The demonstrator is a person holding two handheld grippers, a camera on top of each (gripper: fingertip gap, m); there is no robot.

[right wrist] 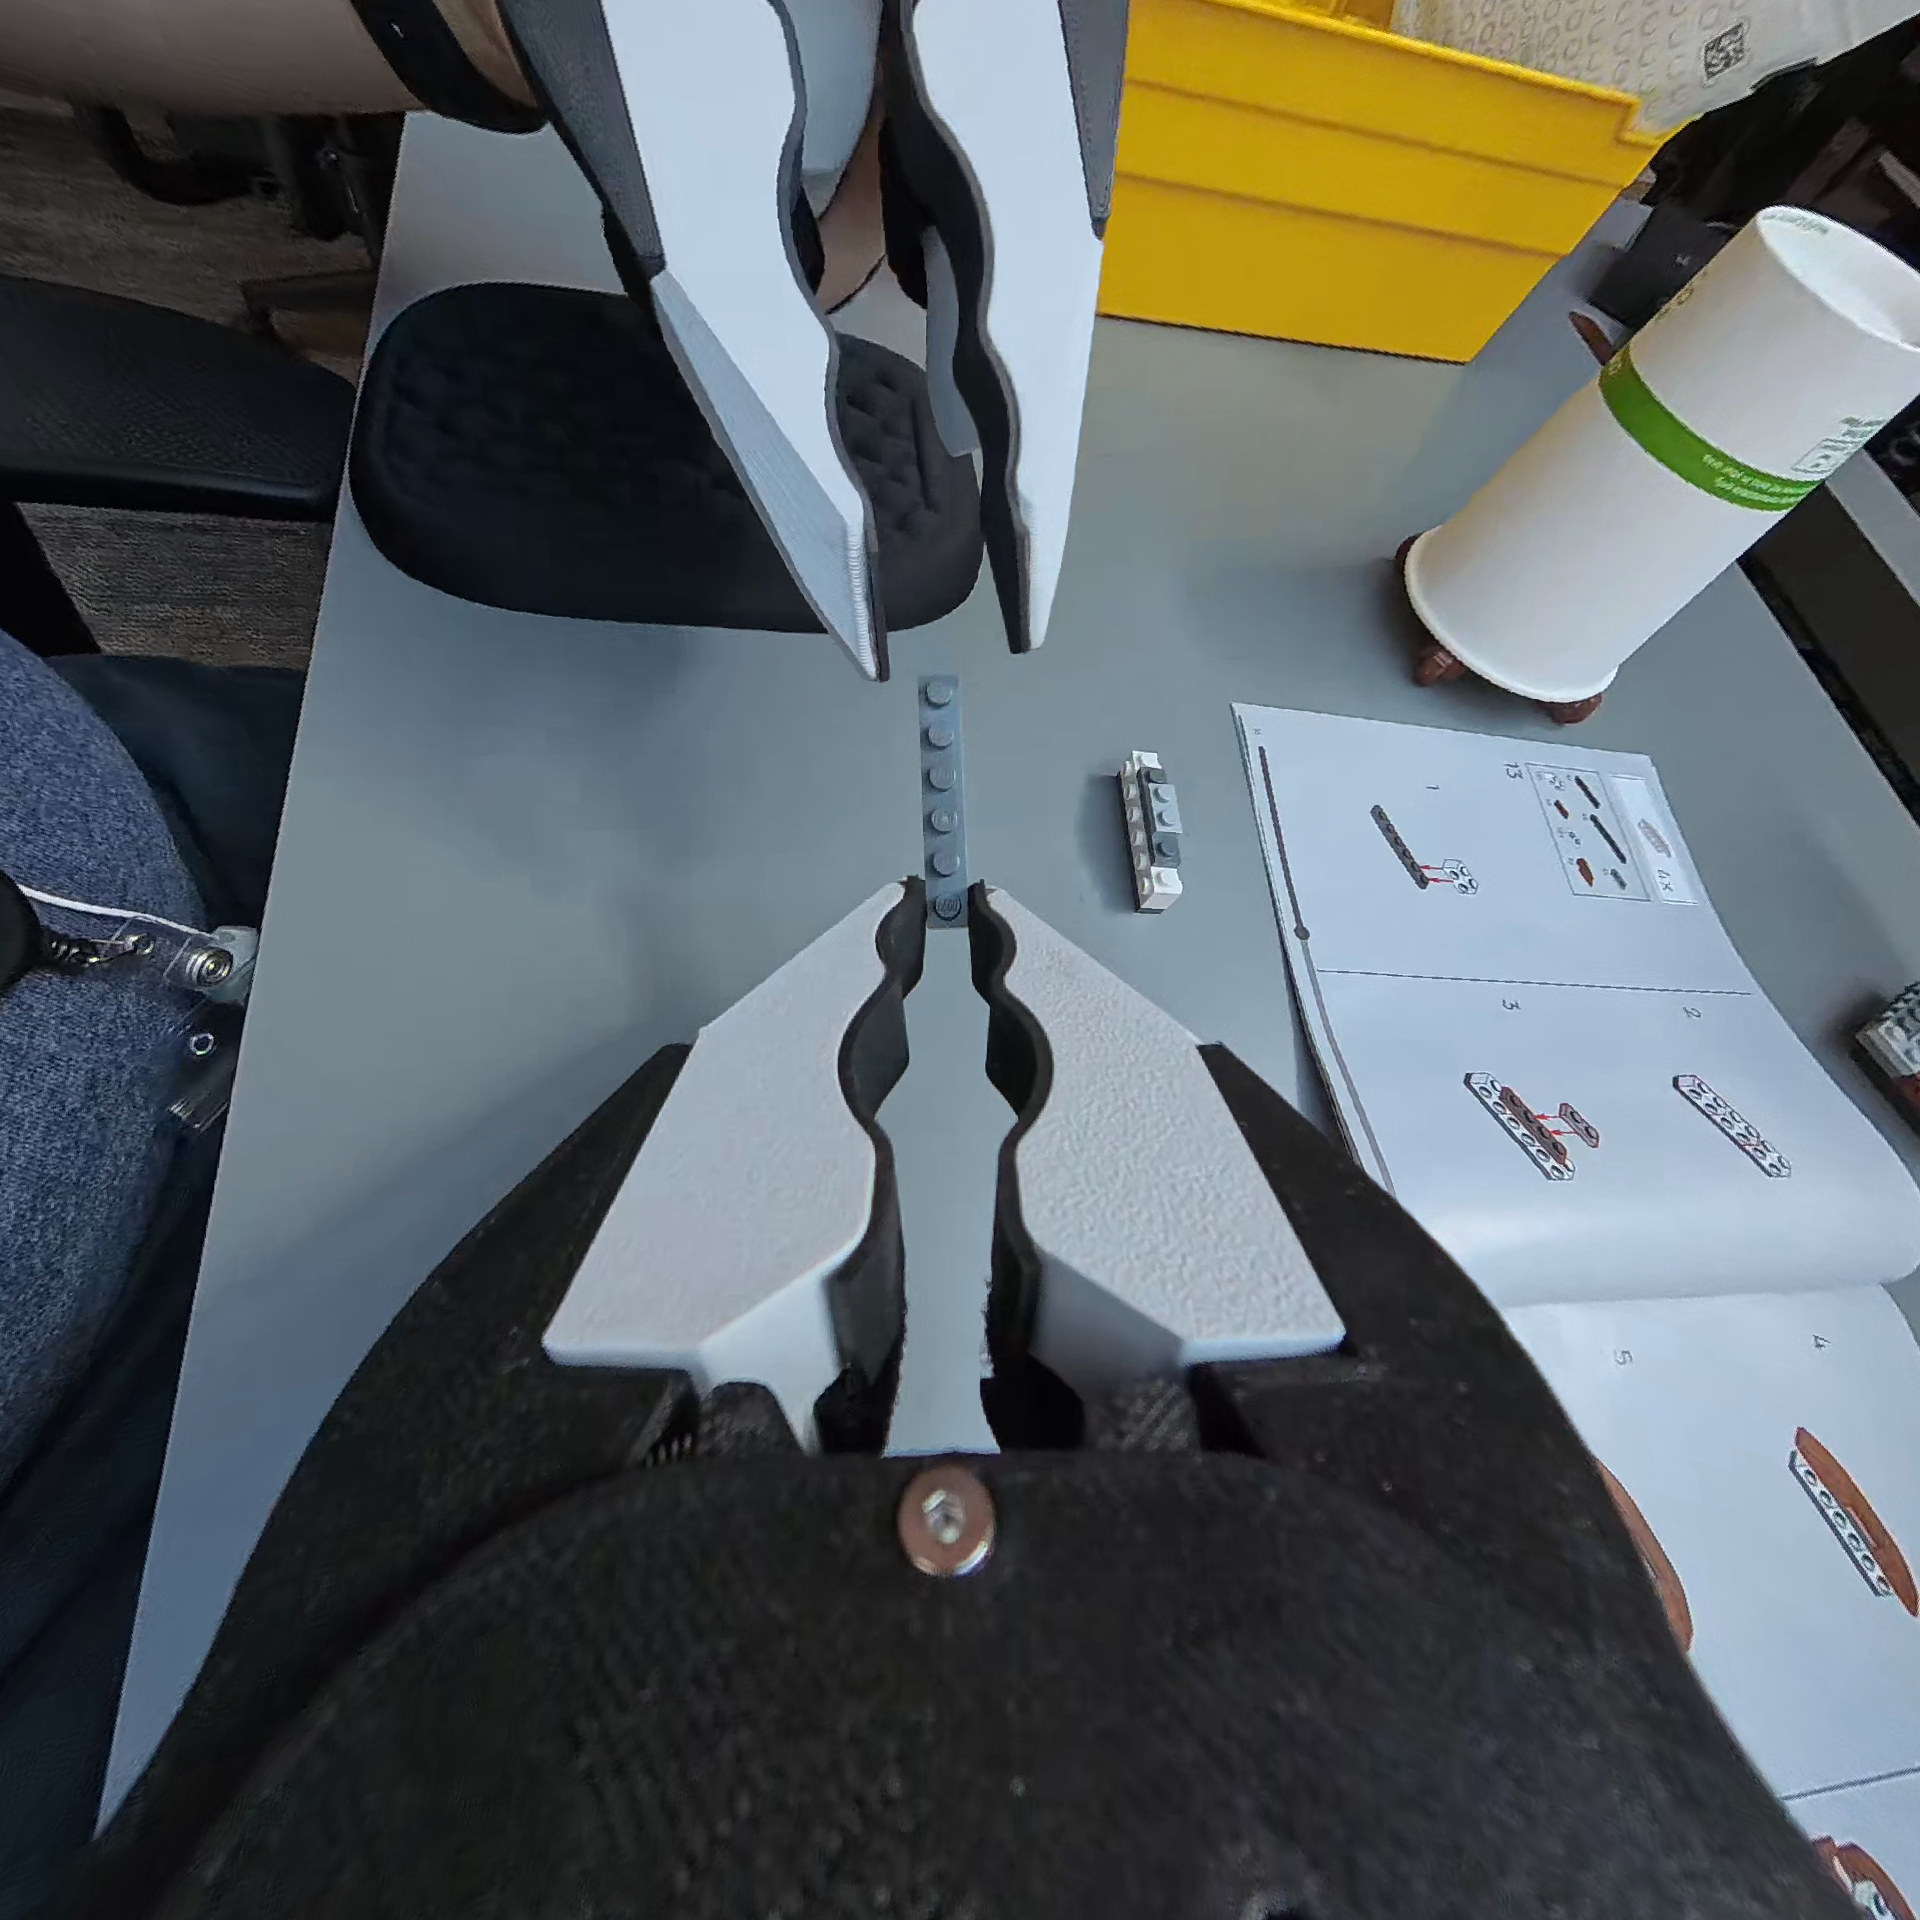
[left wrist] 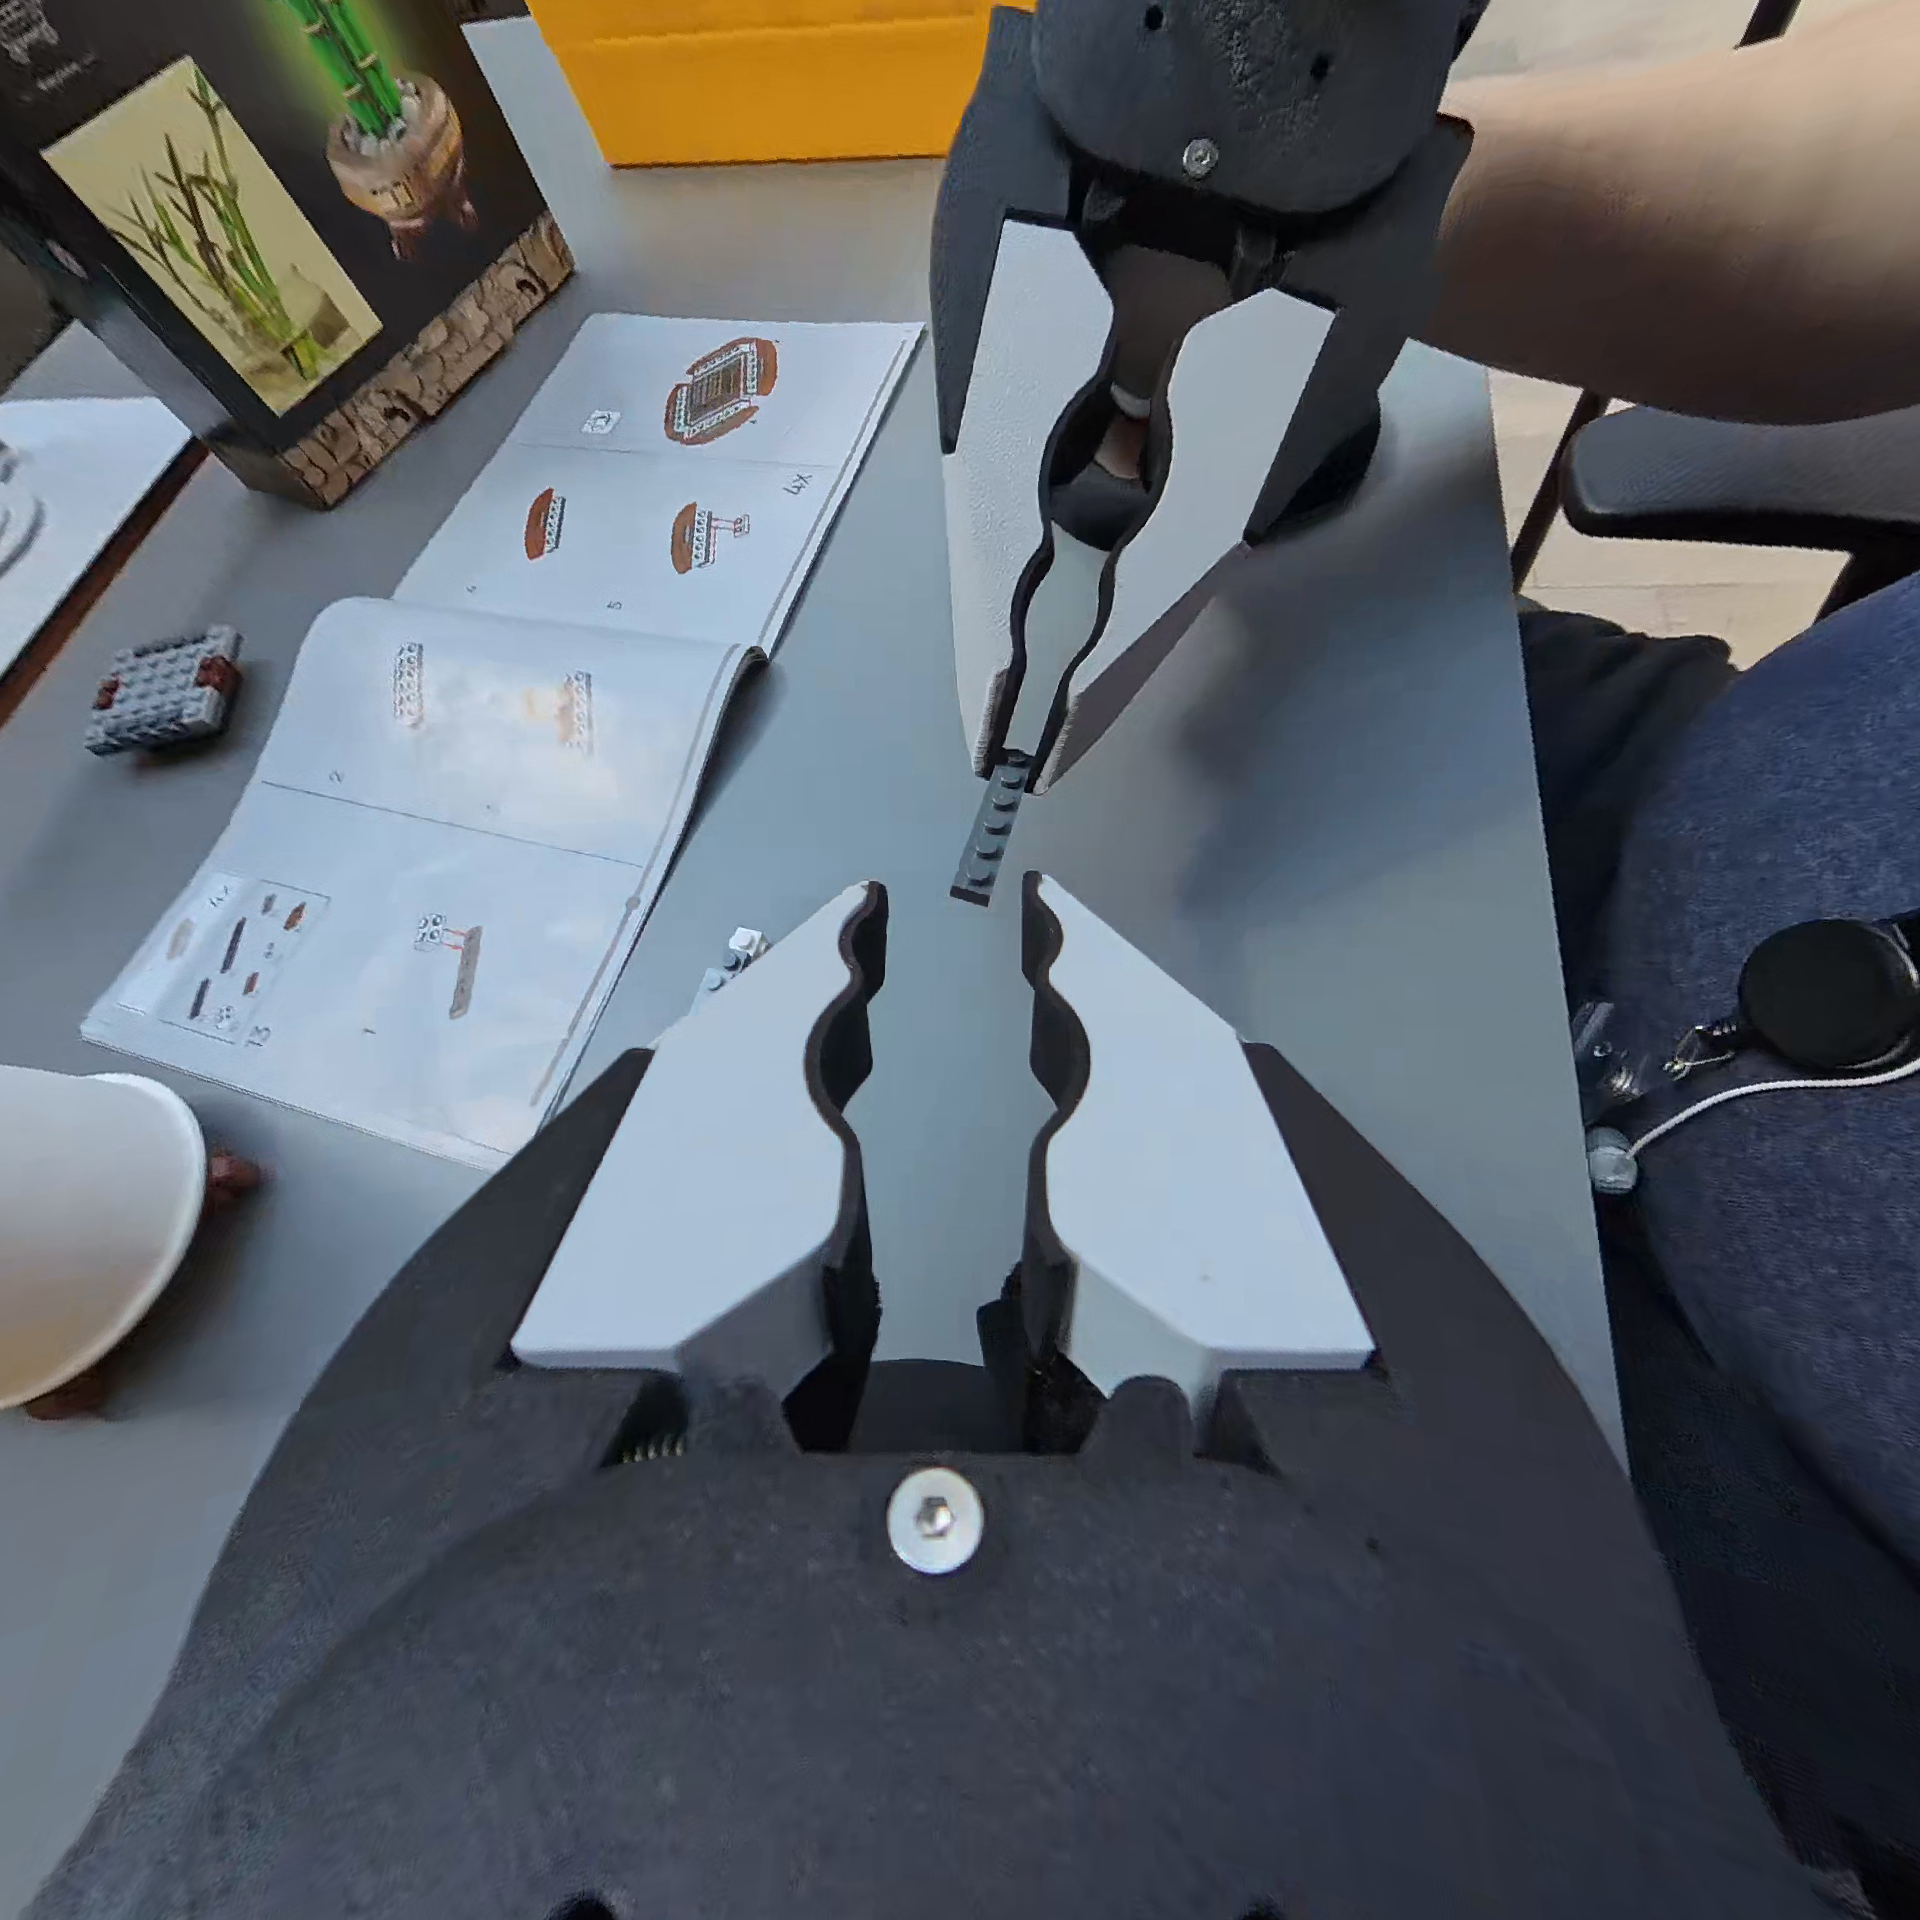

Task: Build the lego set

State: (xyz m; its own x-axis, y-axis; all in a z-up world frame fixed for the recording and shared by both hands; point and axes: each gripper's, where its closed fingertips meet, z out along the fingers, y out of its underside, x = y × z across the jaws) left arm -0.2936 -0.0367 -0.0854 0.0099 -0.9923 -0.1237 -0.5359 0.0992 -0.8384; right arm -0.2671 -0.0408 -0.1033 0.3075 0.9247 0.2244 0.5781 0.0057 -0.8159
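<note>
A dark grey one-stud-wide plate is clamped at one end by my right gripper, which is shut on it. The plate points straight at my left gripper. In the left wrist view my left gripper is open and empty, its fingertips just short of the plate's free end. My right gripper comes in from the far side. A small white and grey brick assembly lies on the table right of the plate. It is partly hidden behind my left finger in the left wrist view.
An open instruction booklet lies on the grey table. A grey block assembly, the set's box and a yellow bin stand farther out. A white paper cup stands over brown pieces. A person's legs and chairs border the table edge. One gripper's finger ends stand about 4 cm off the other's.
</note>
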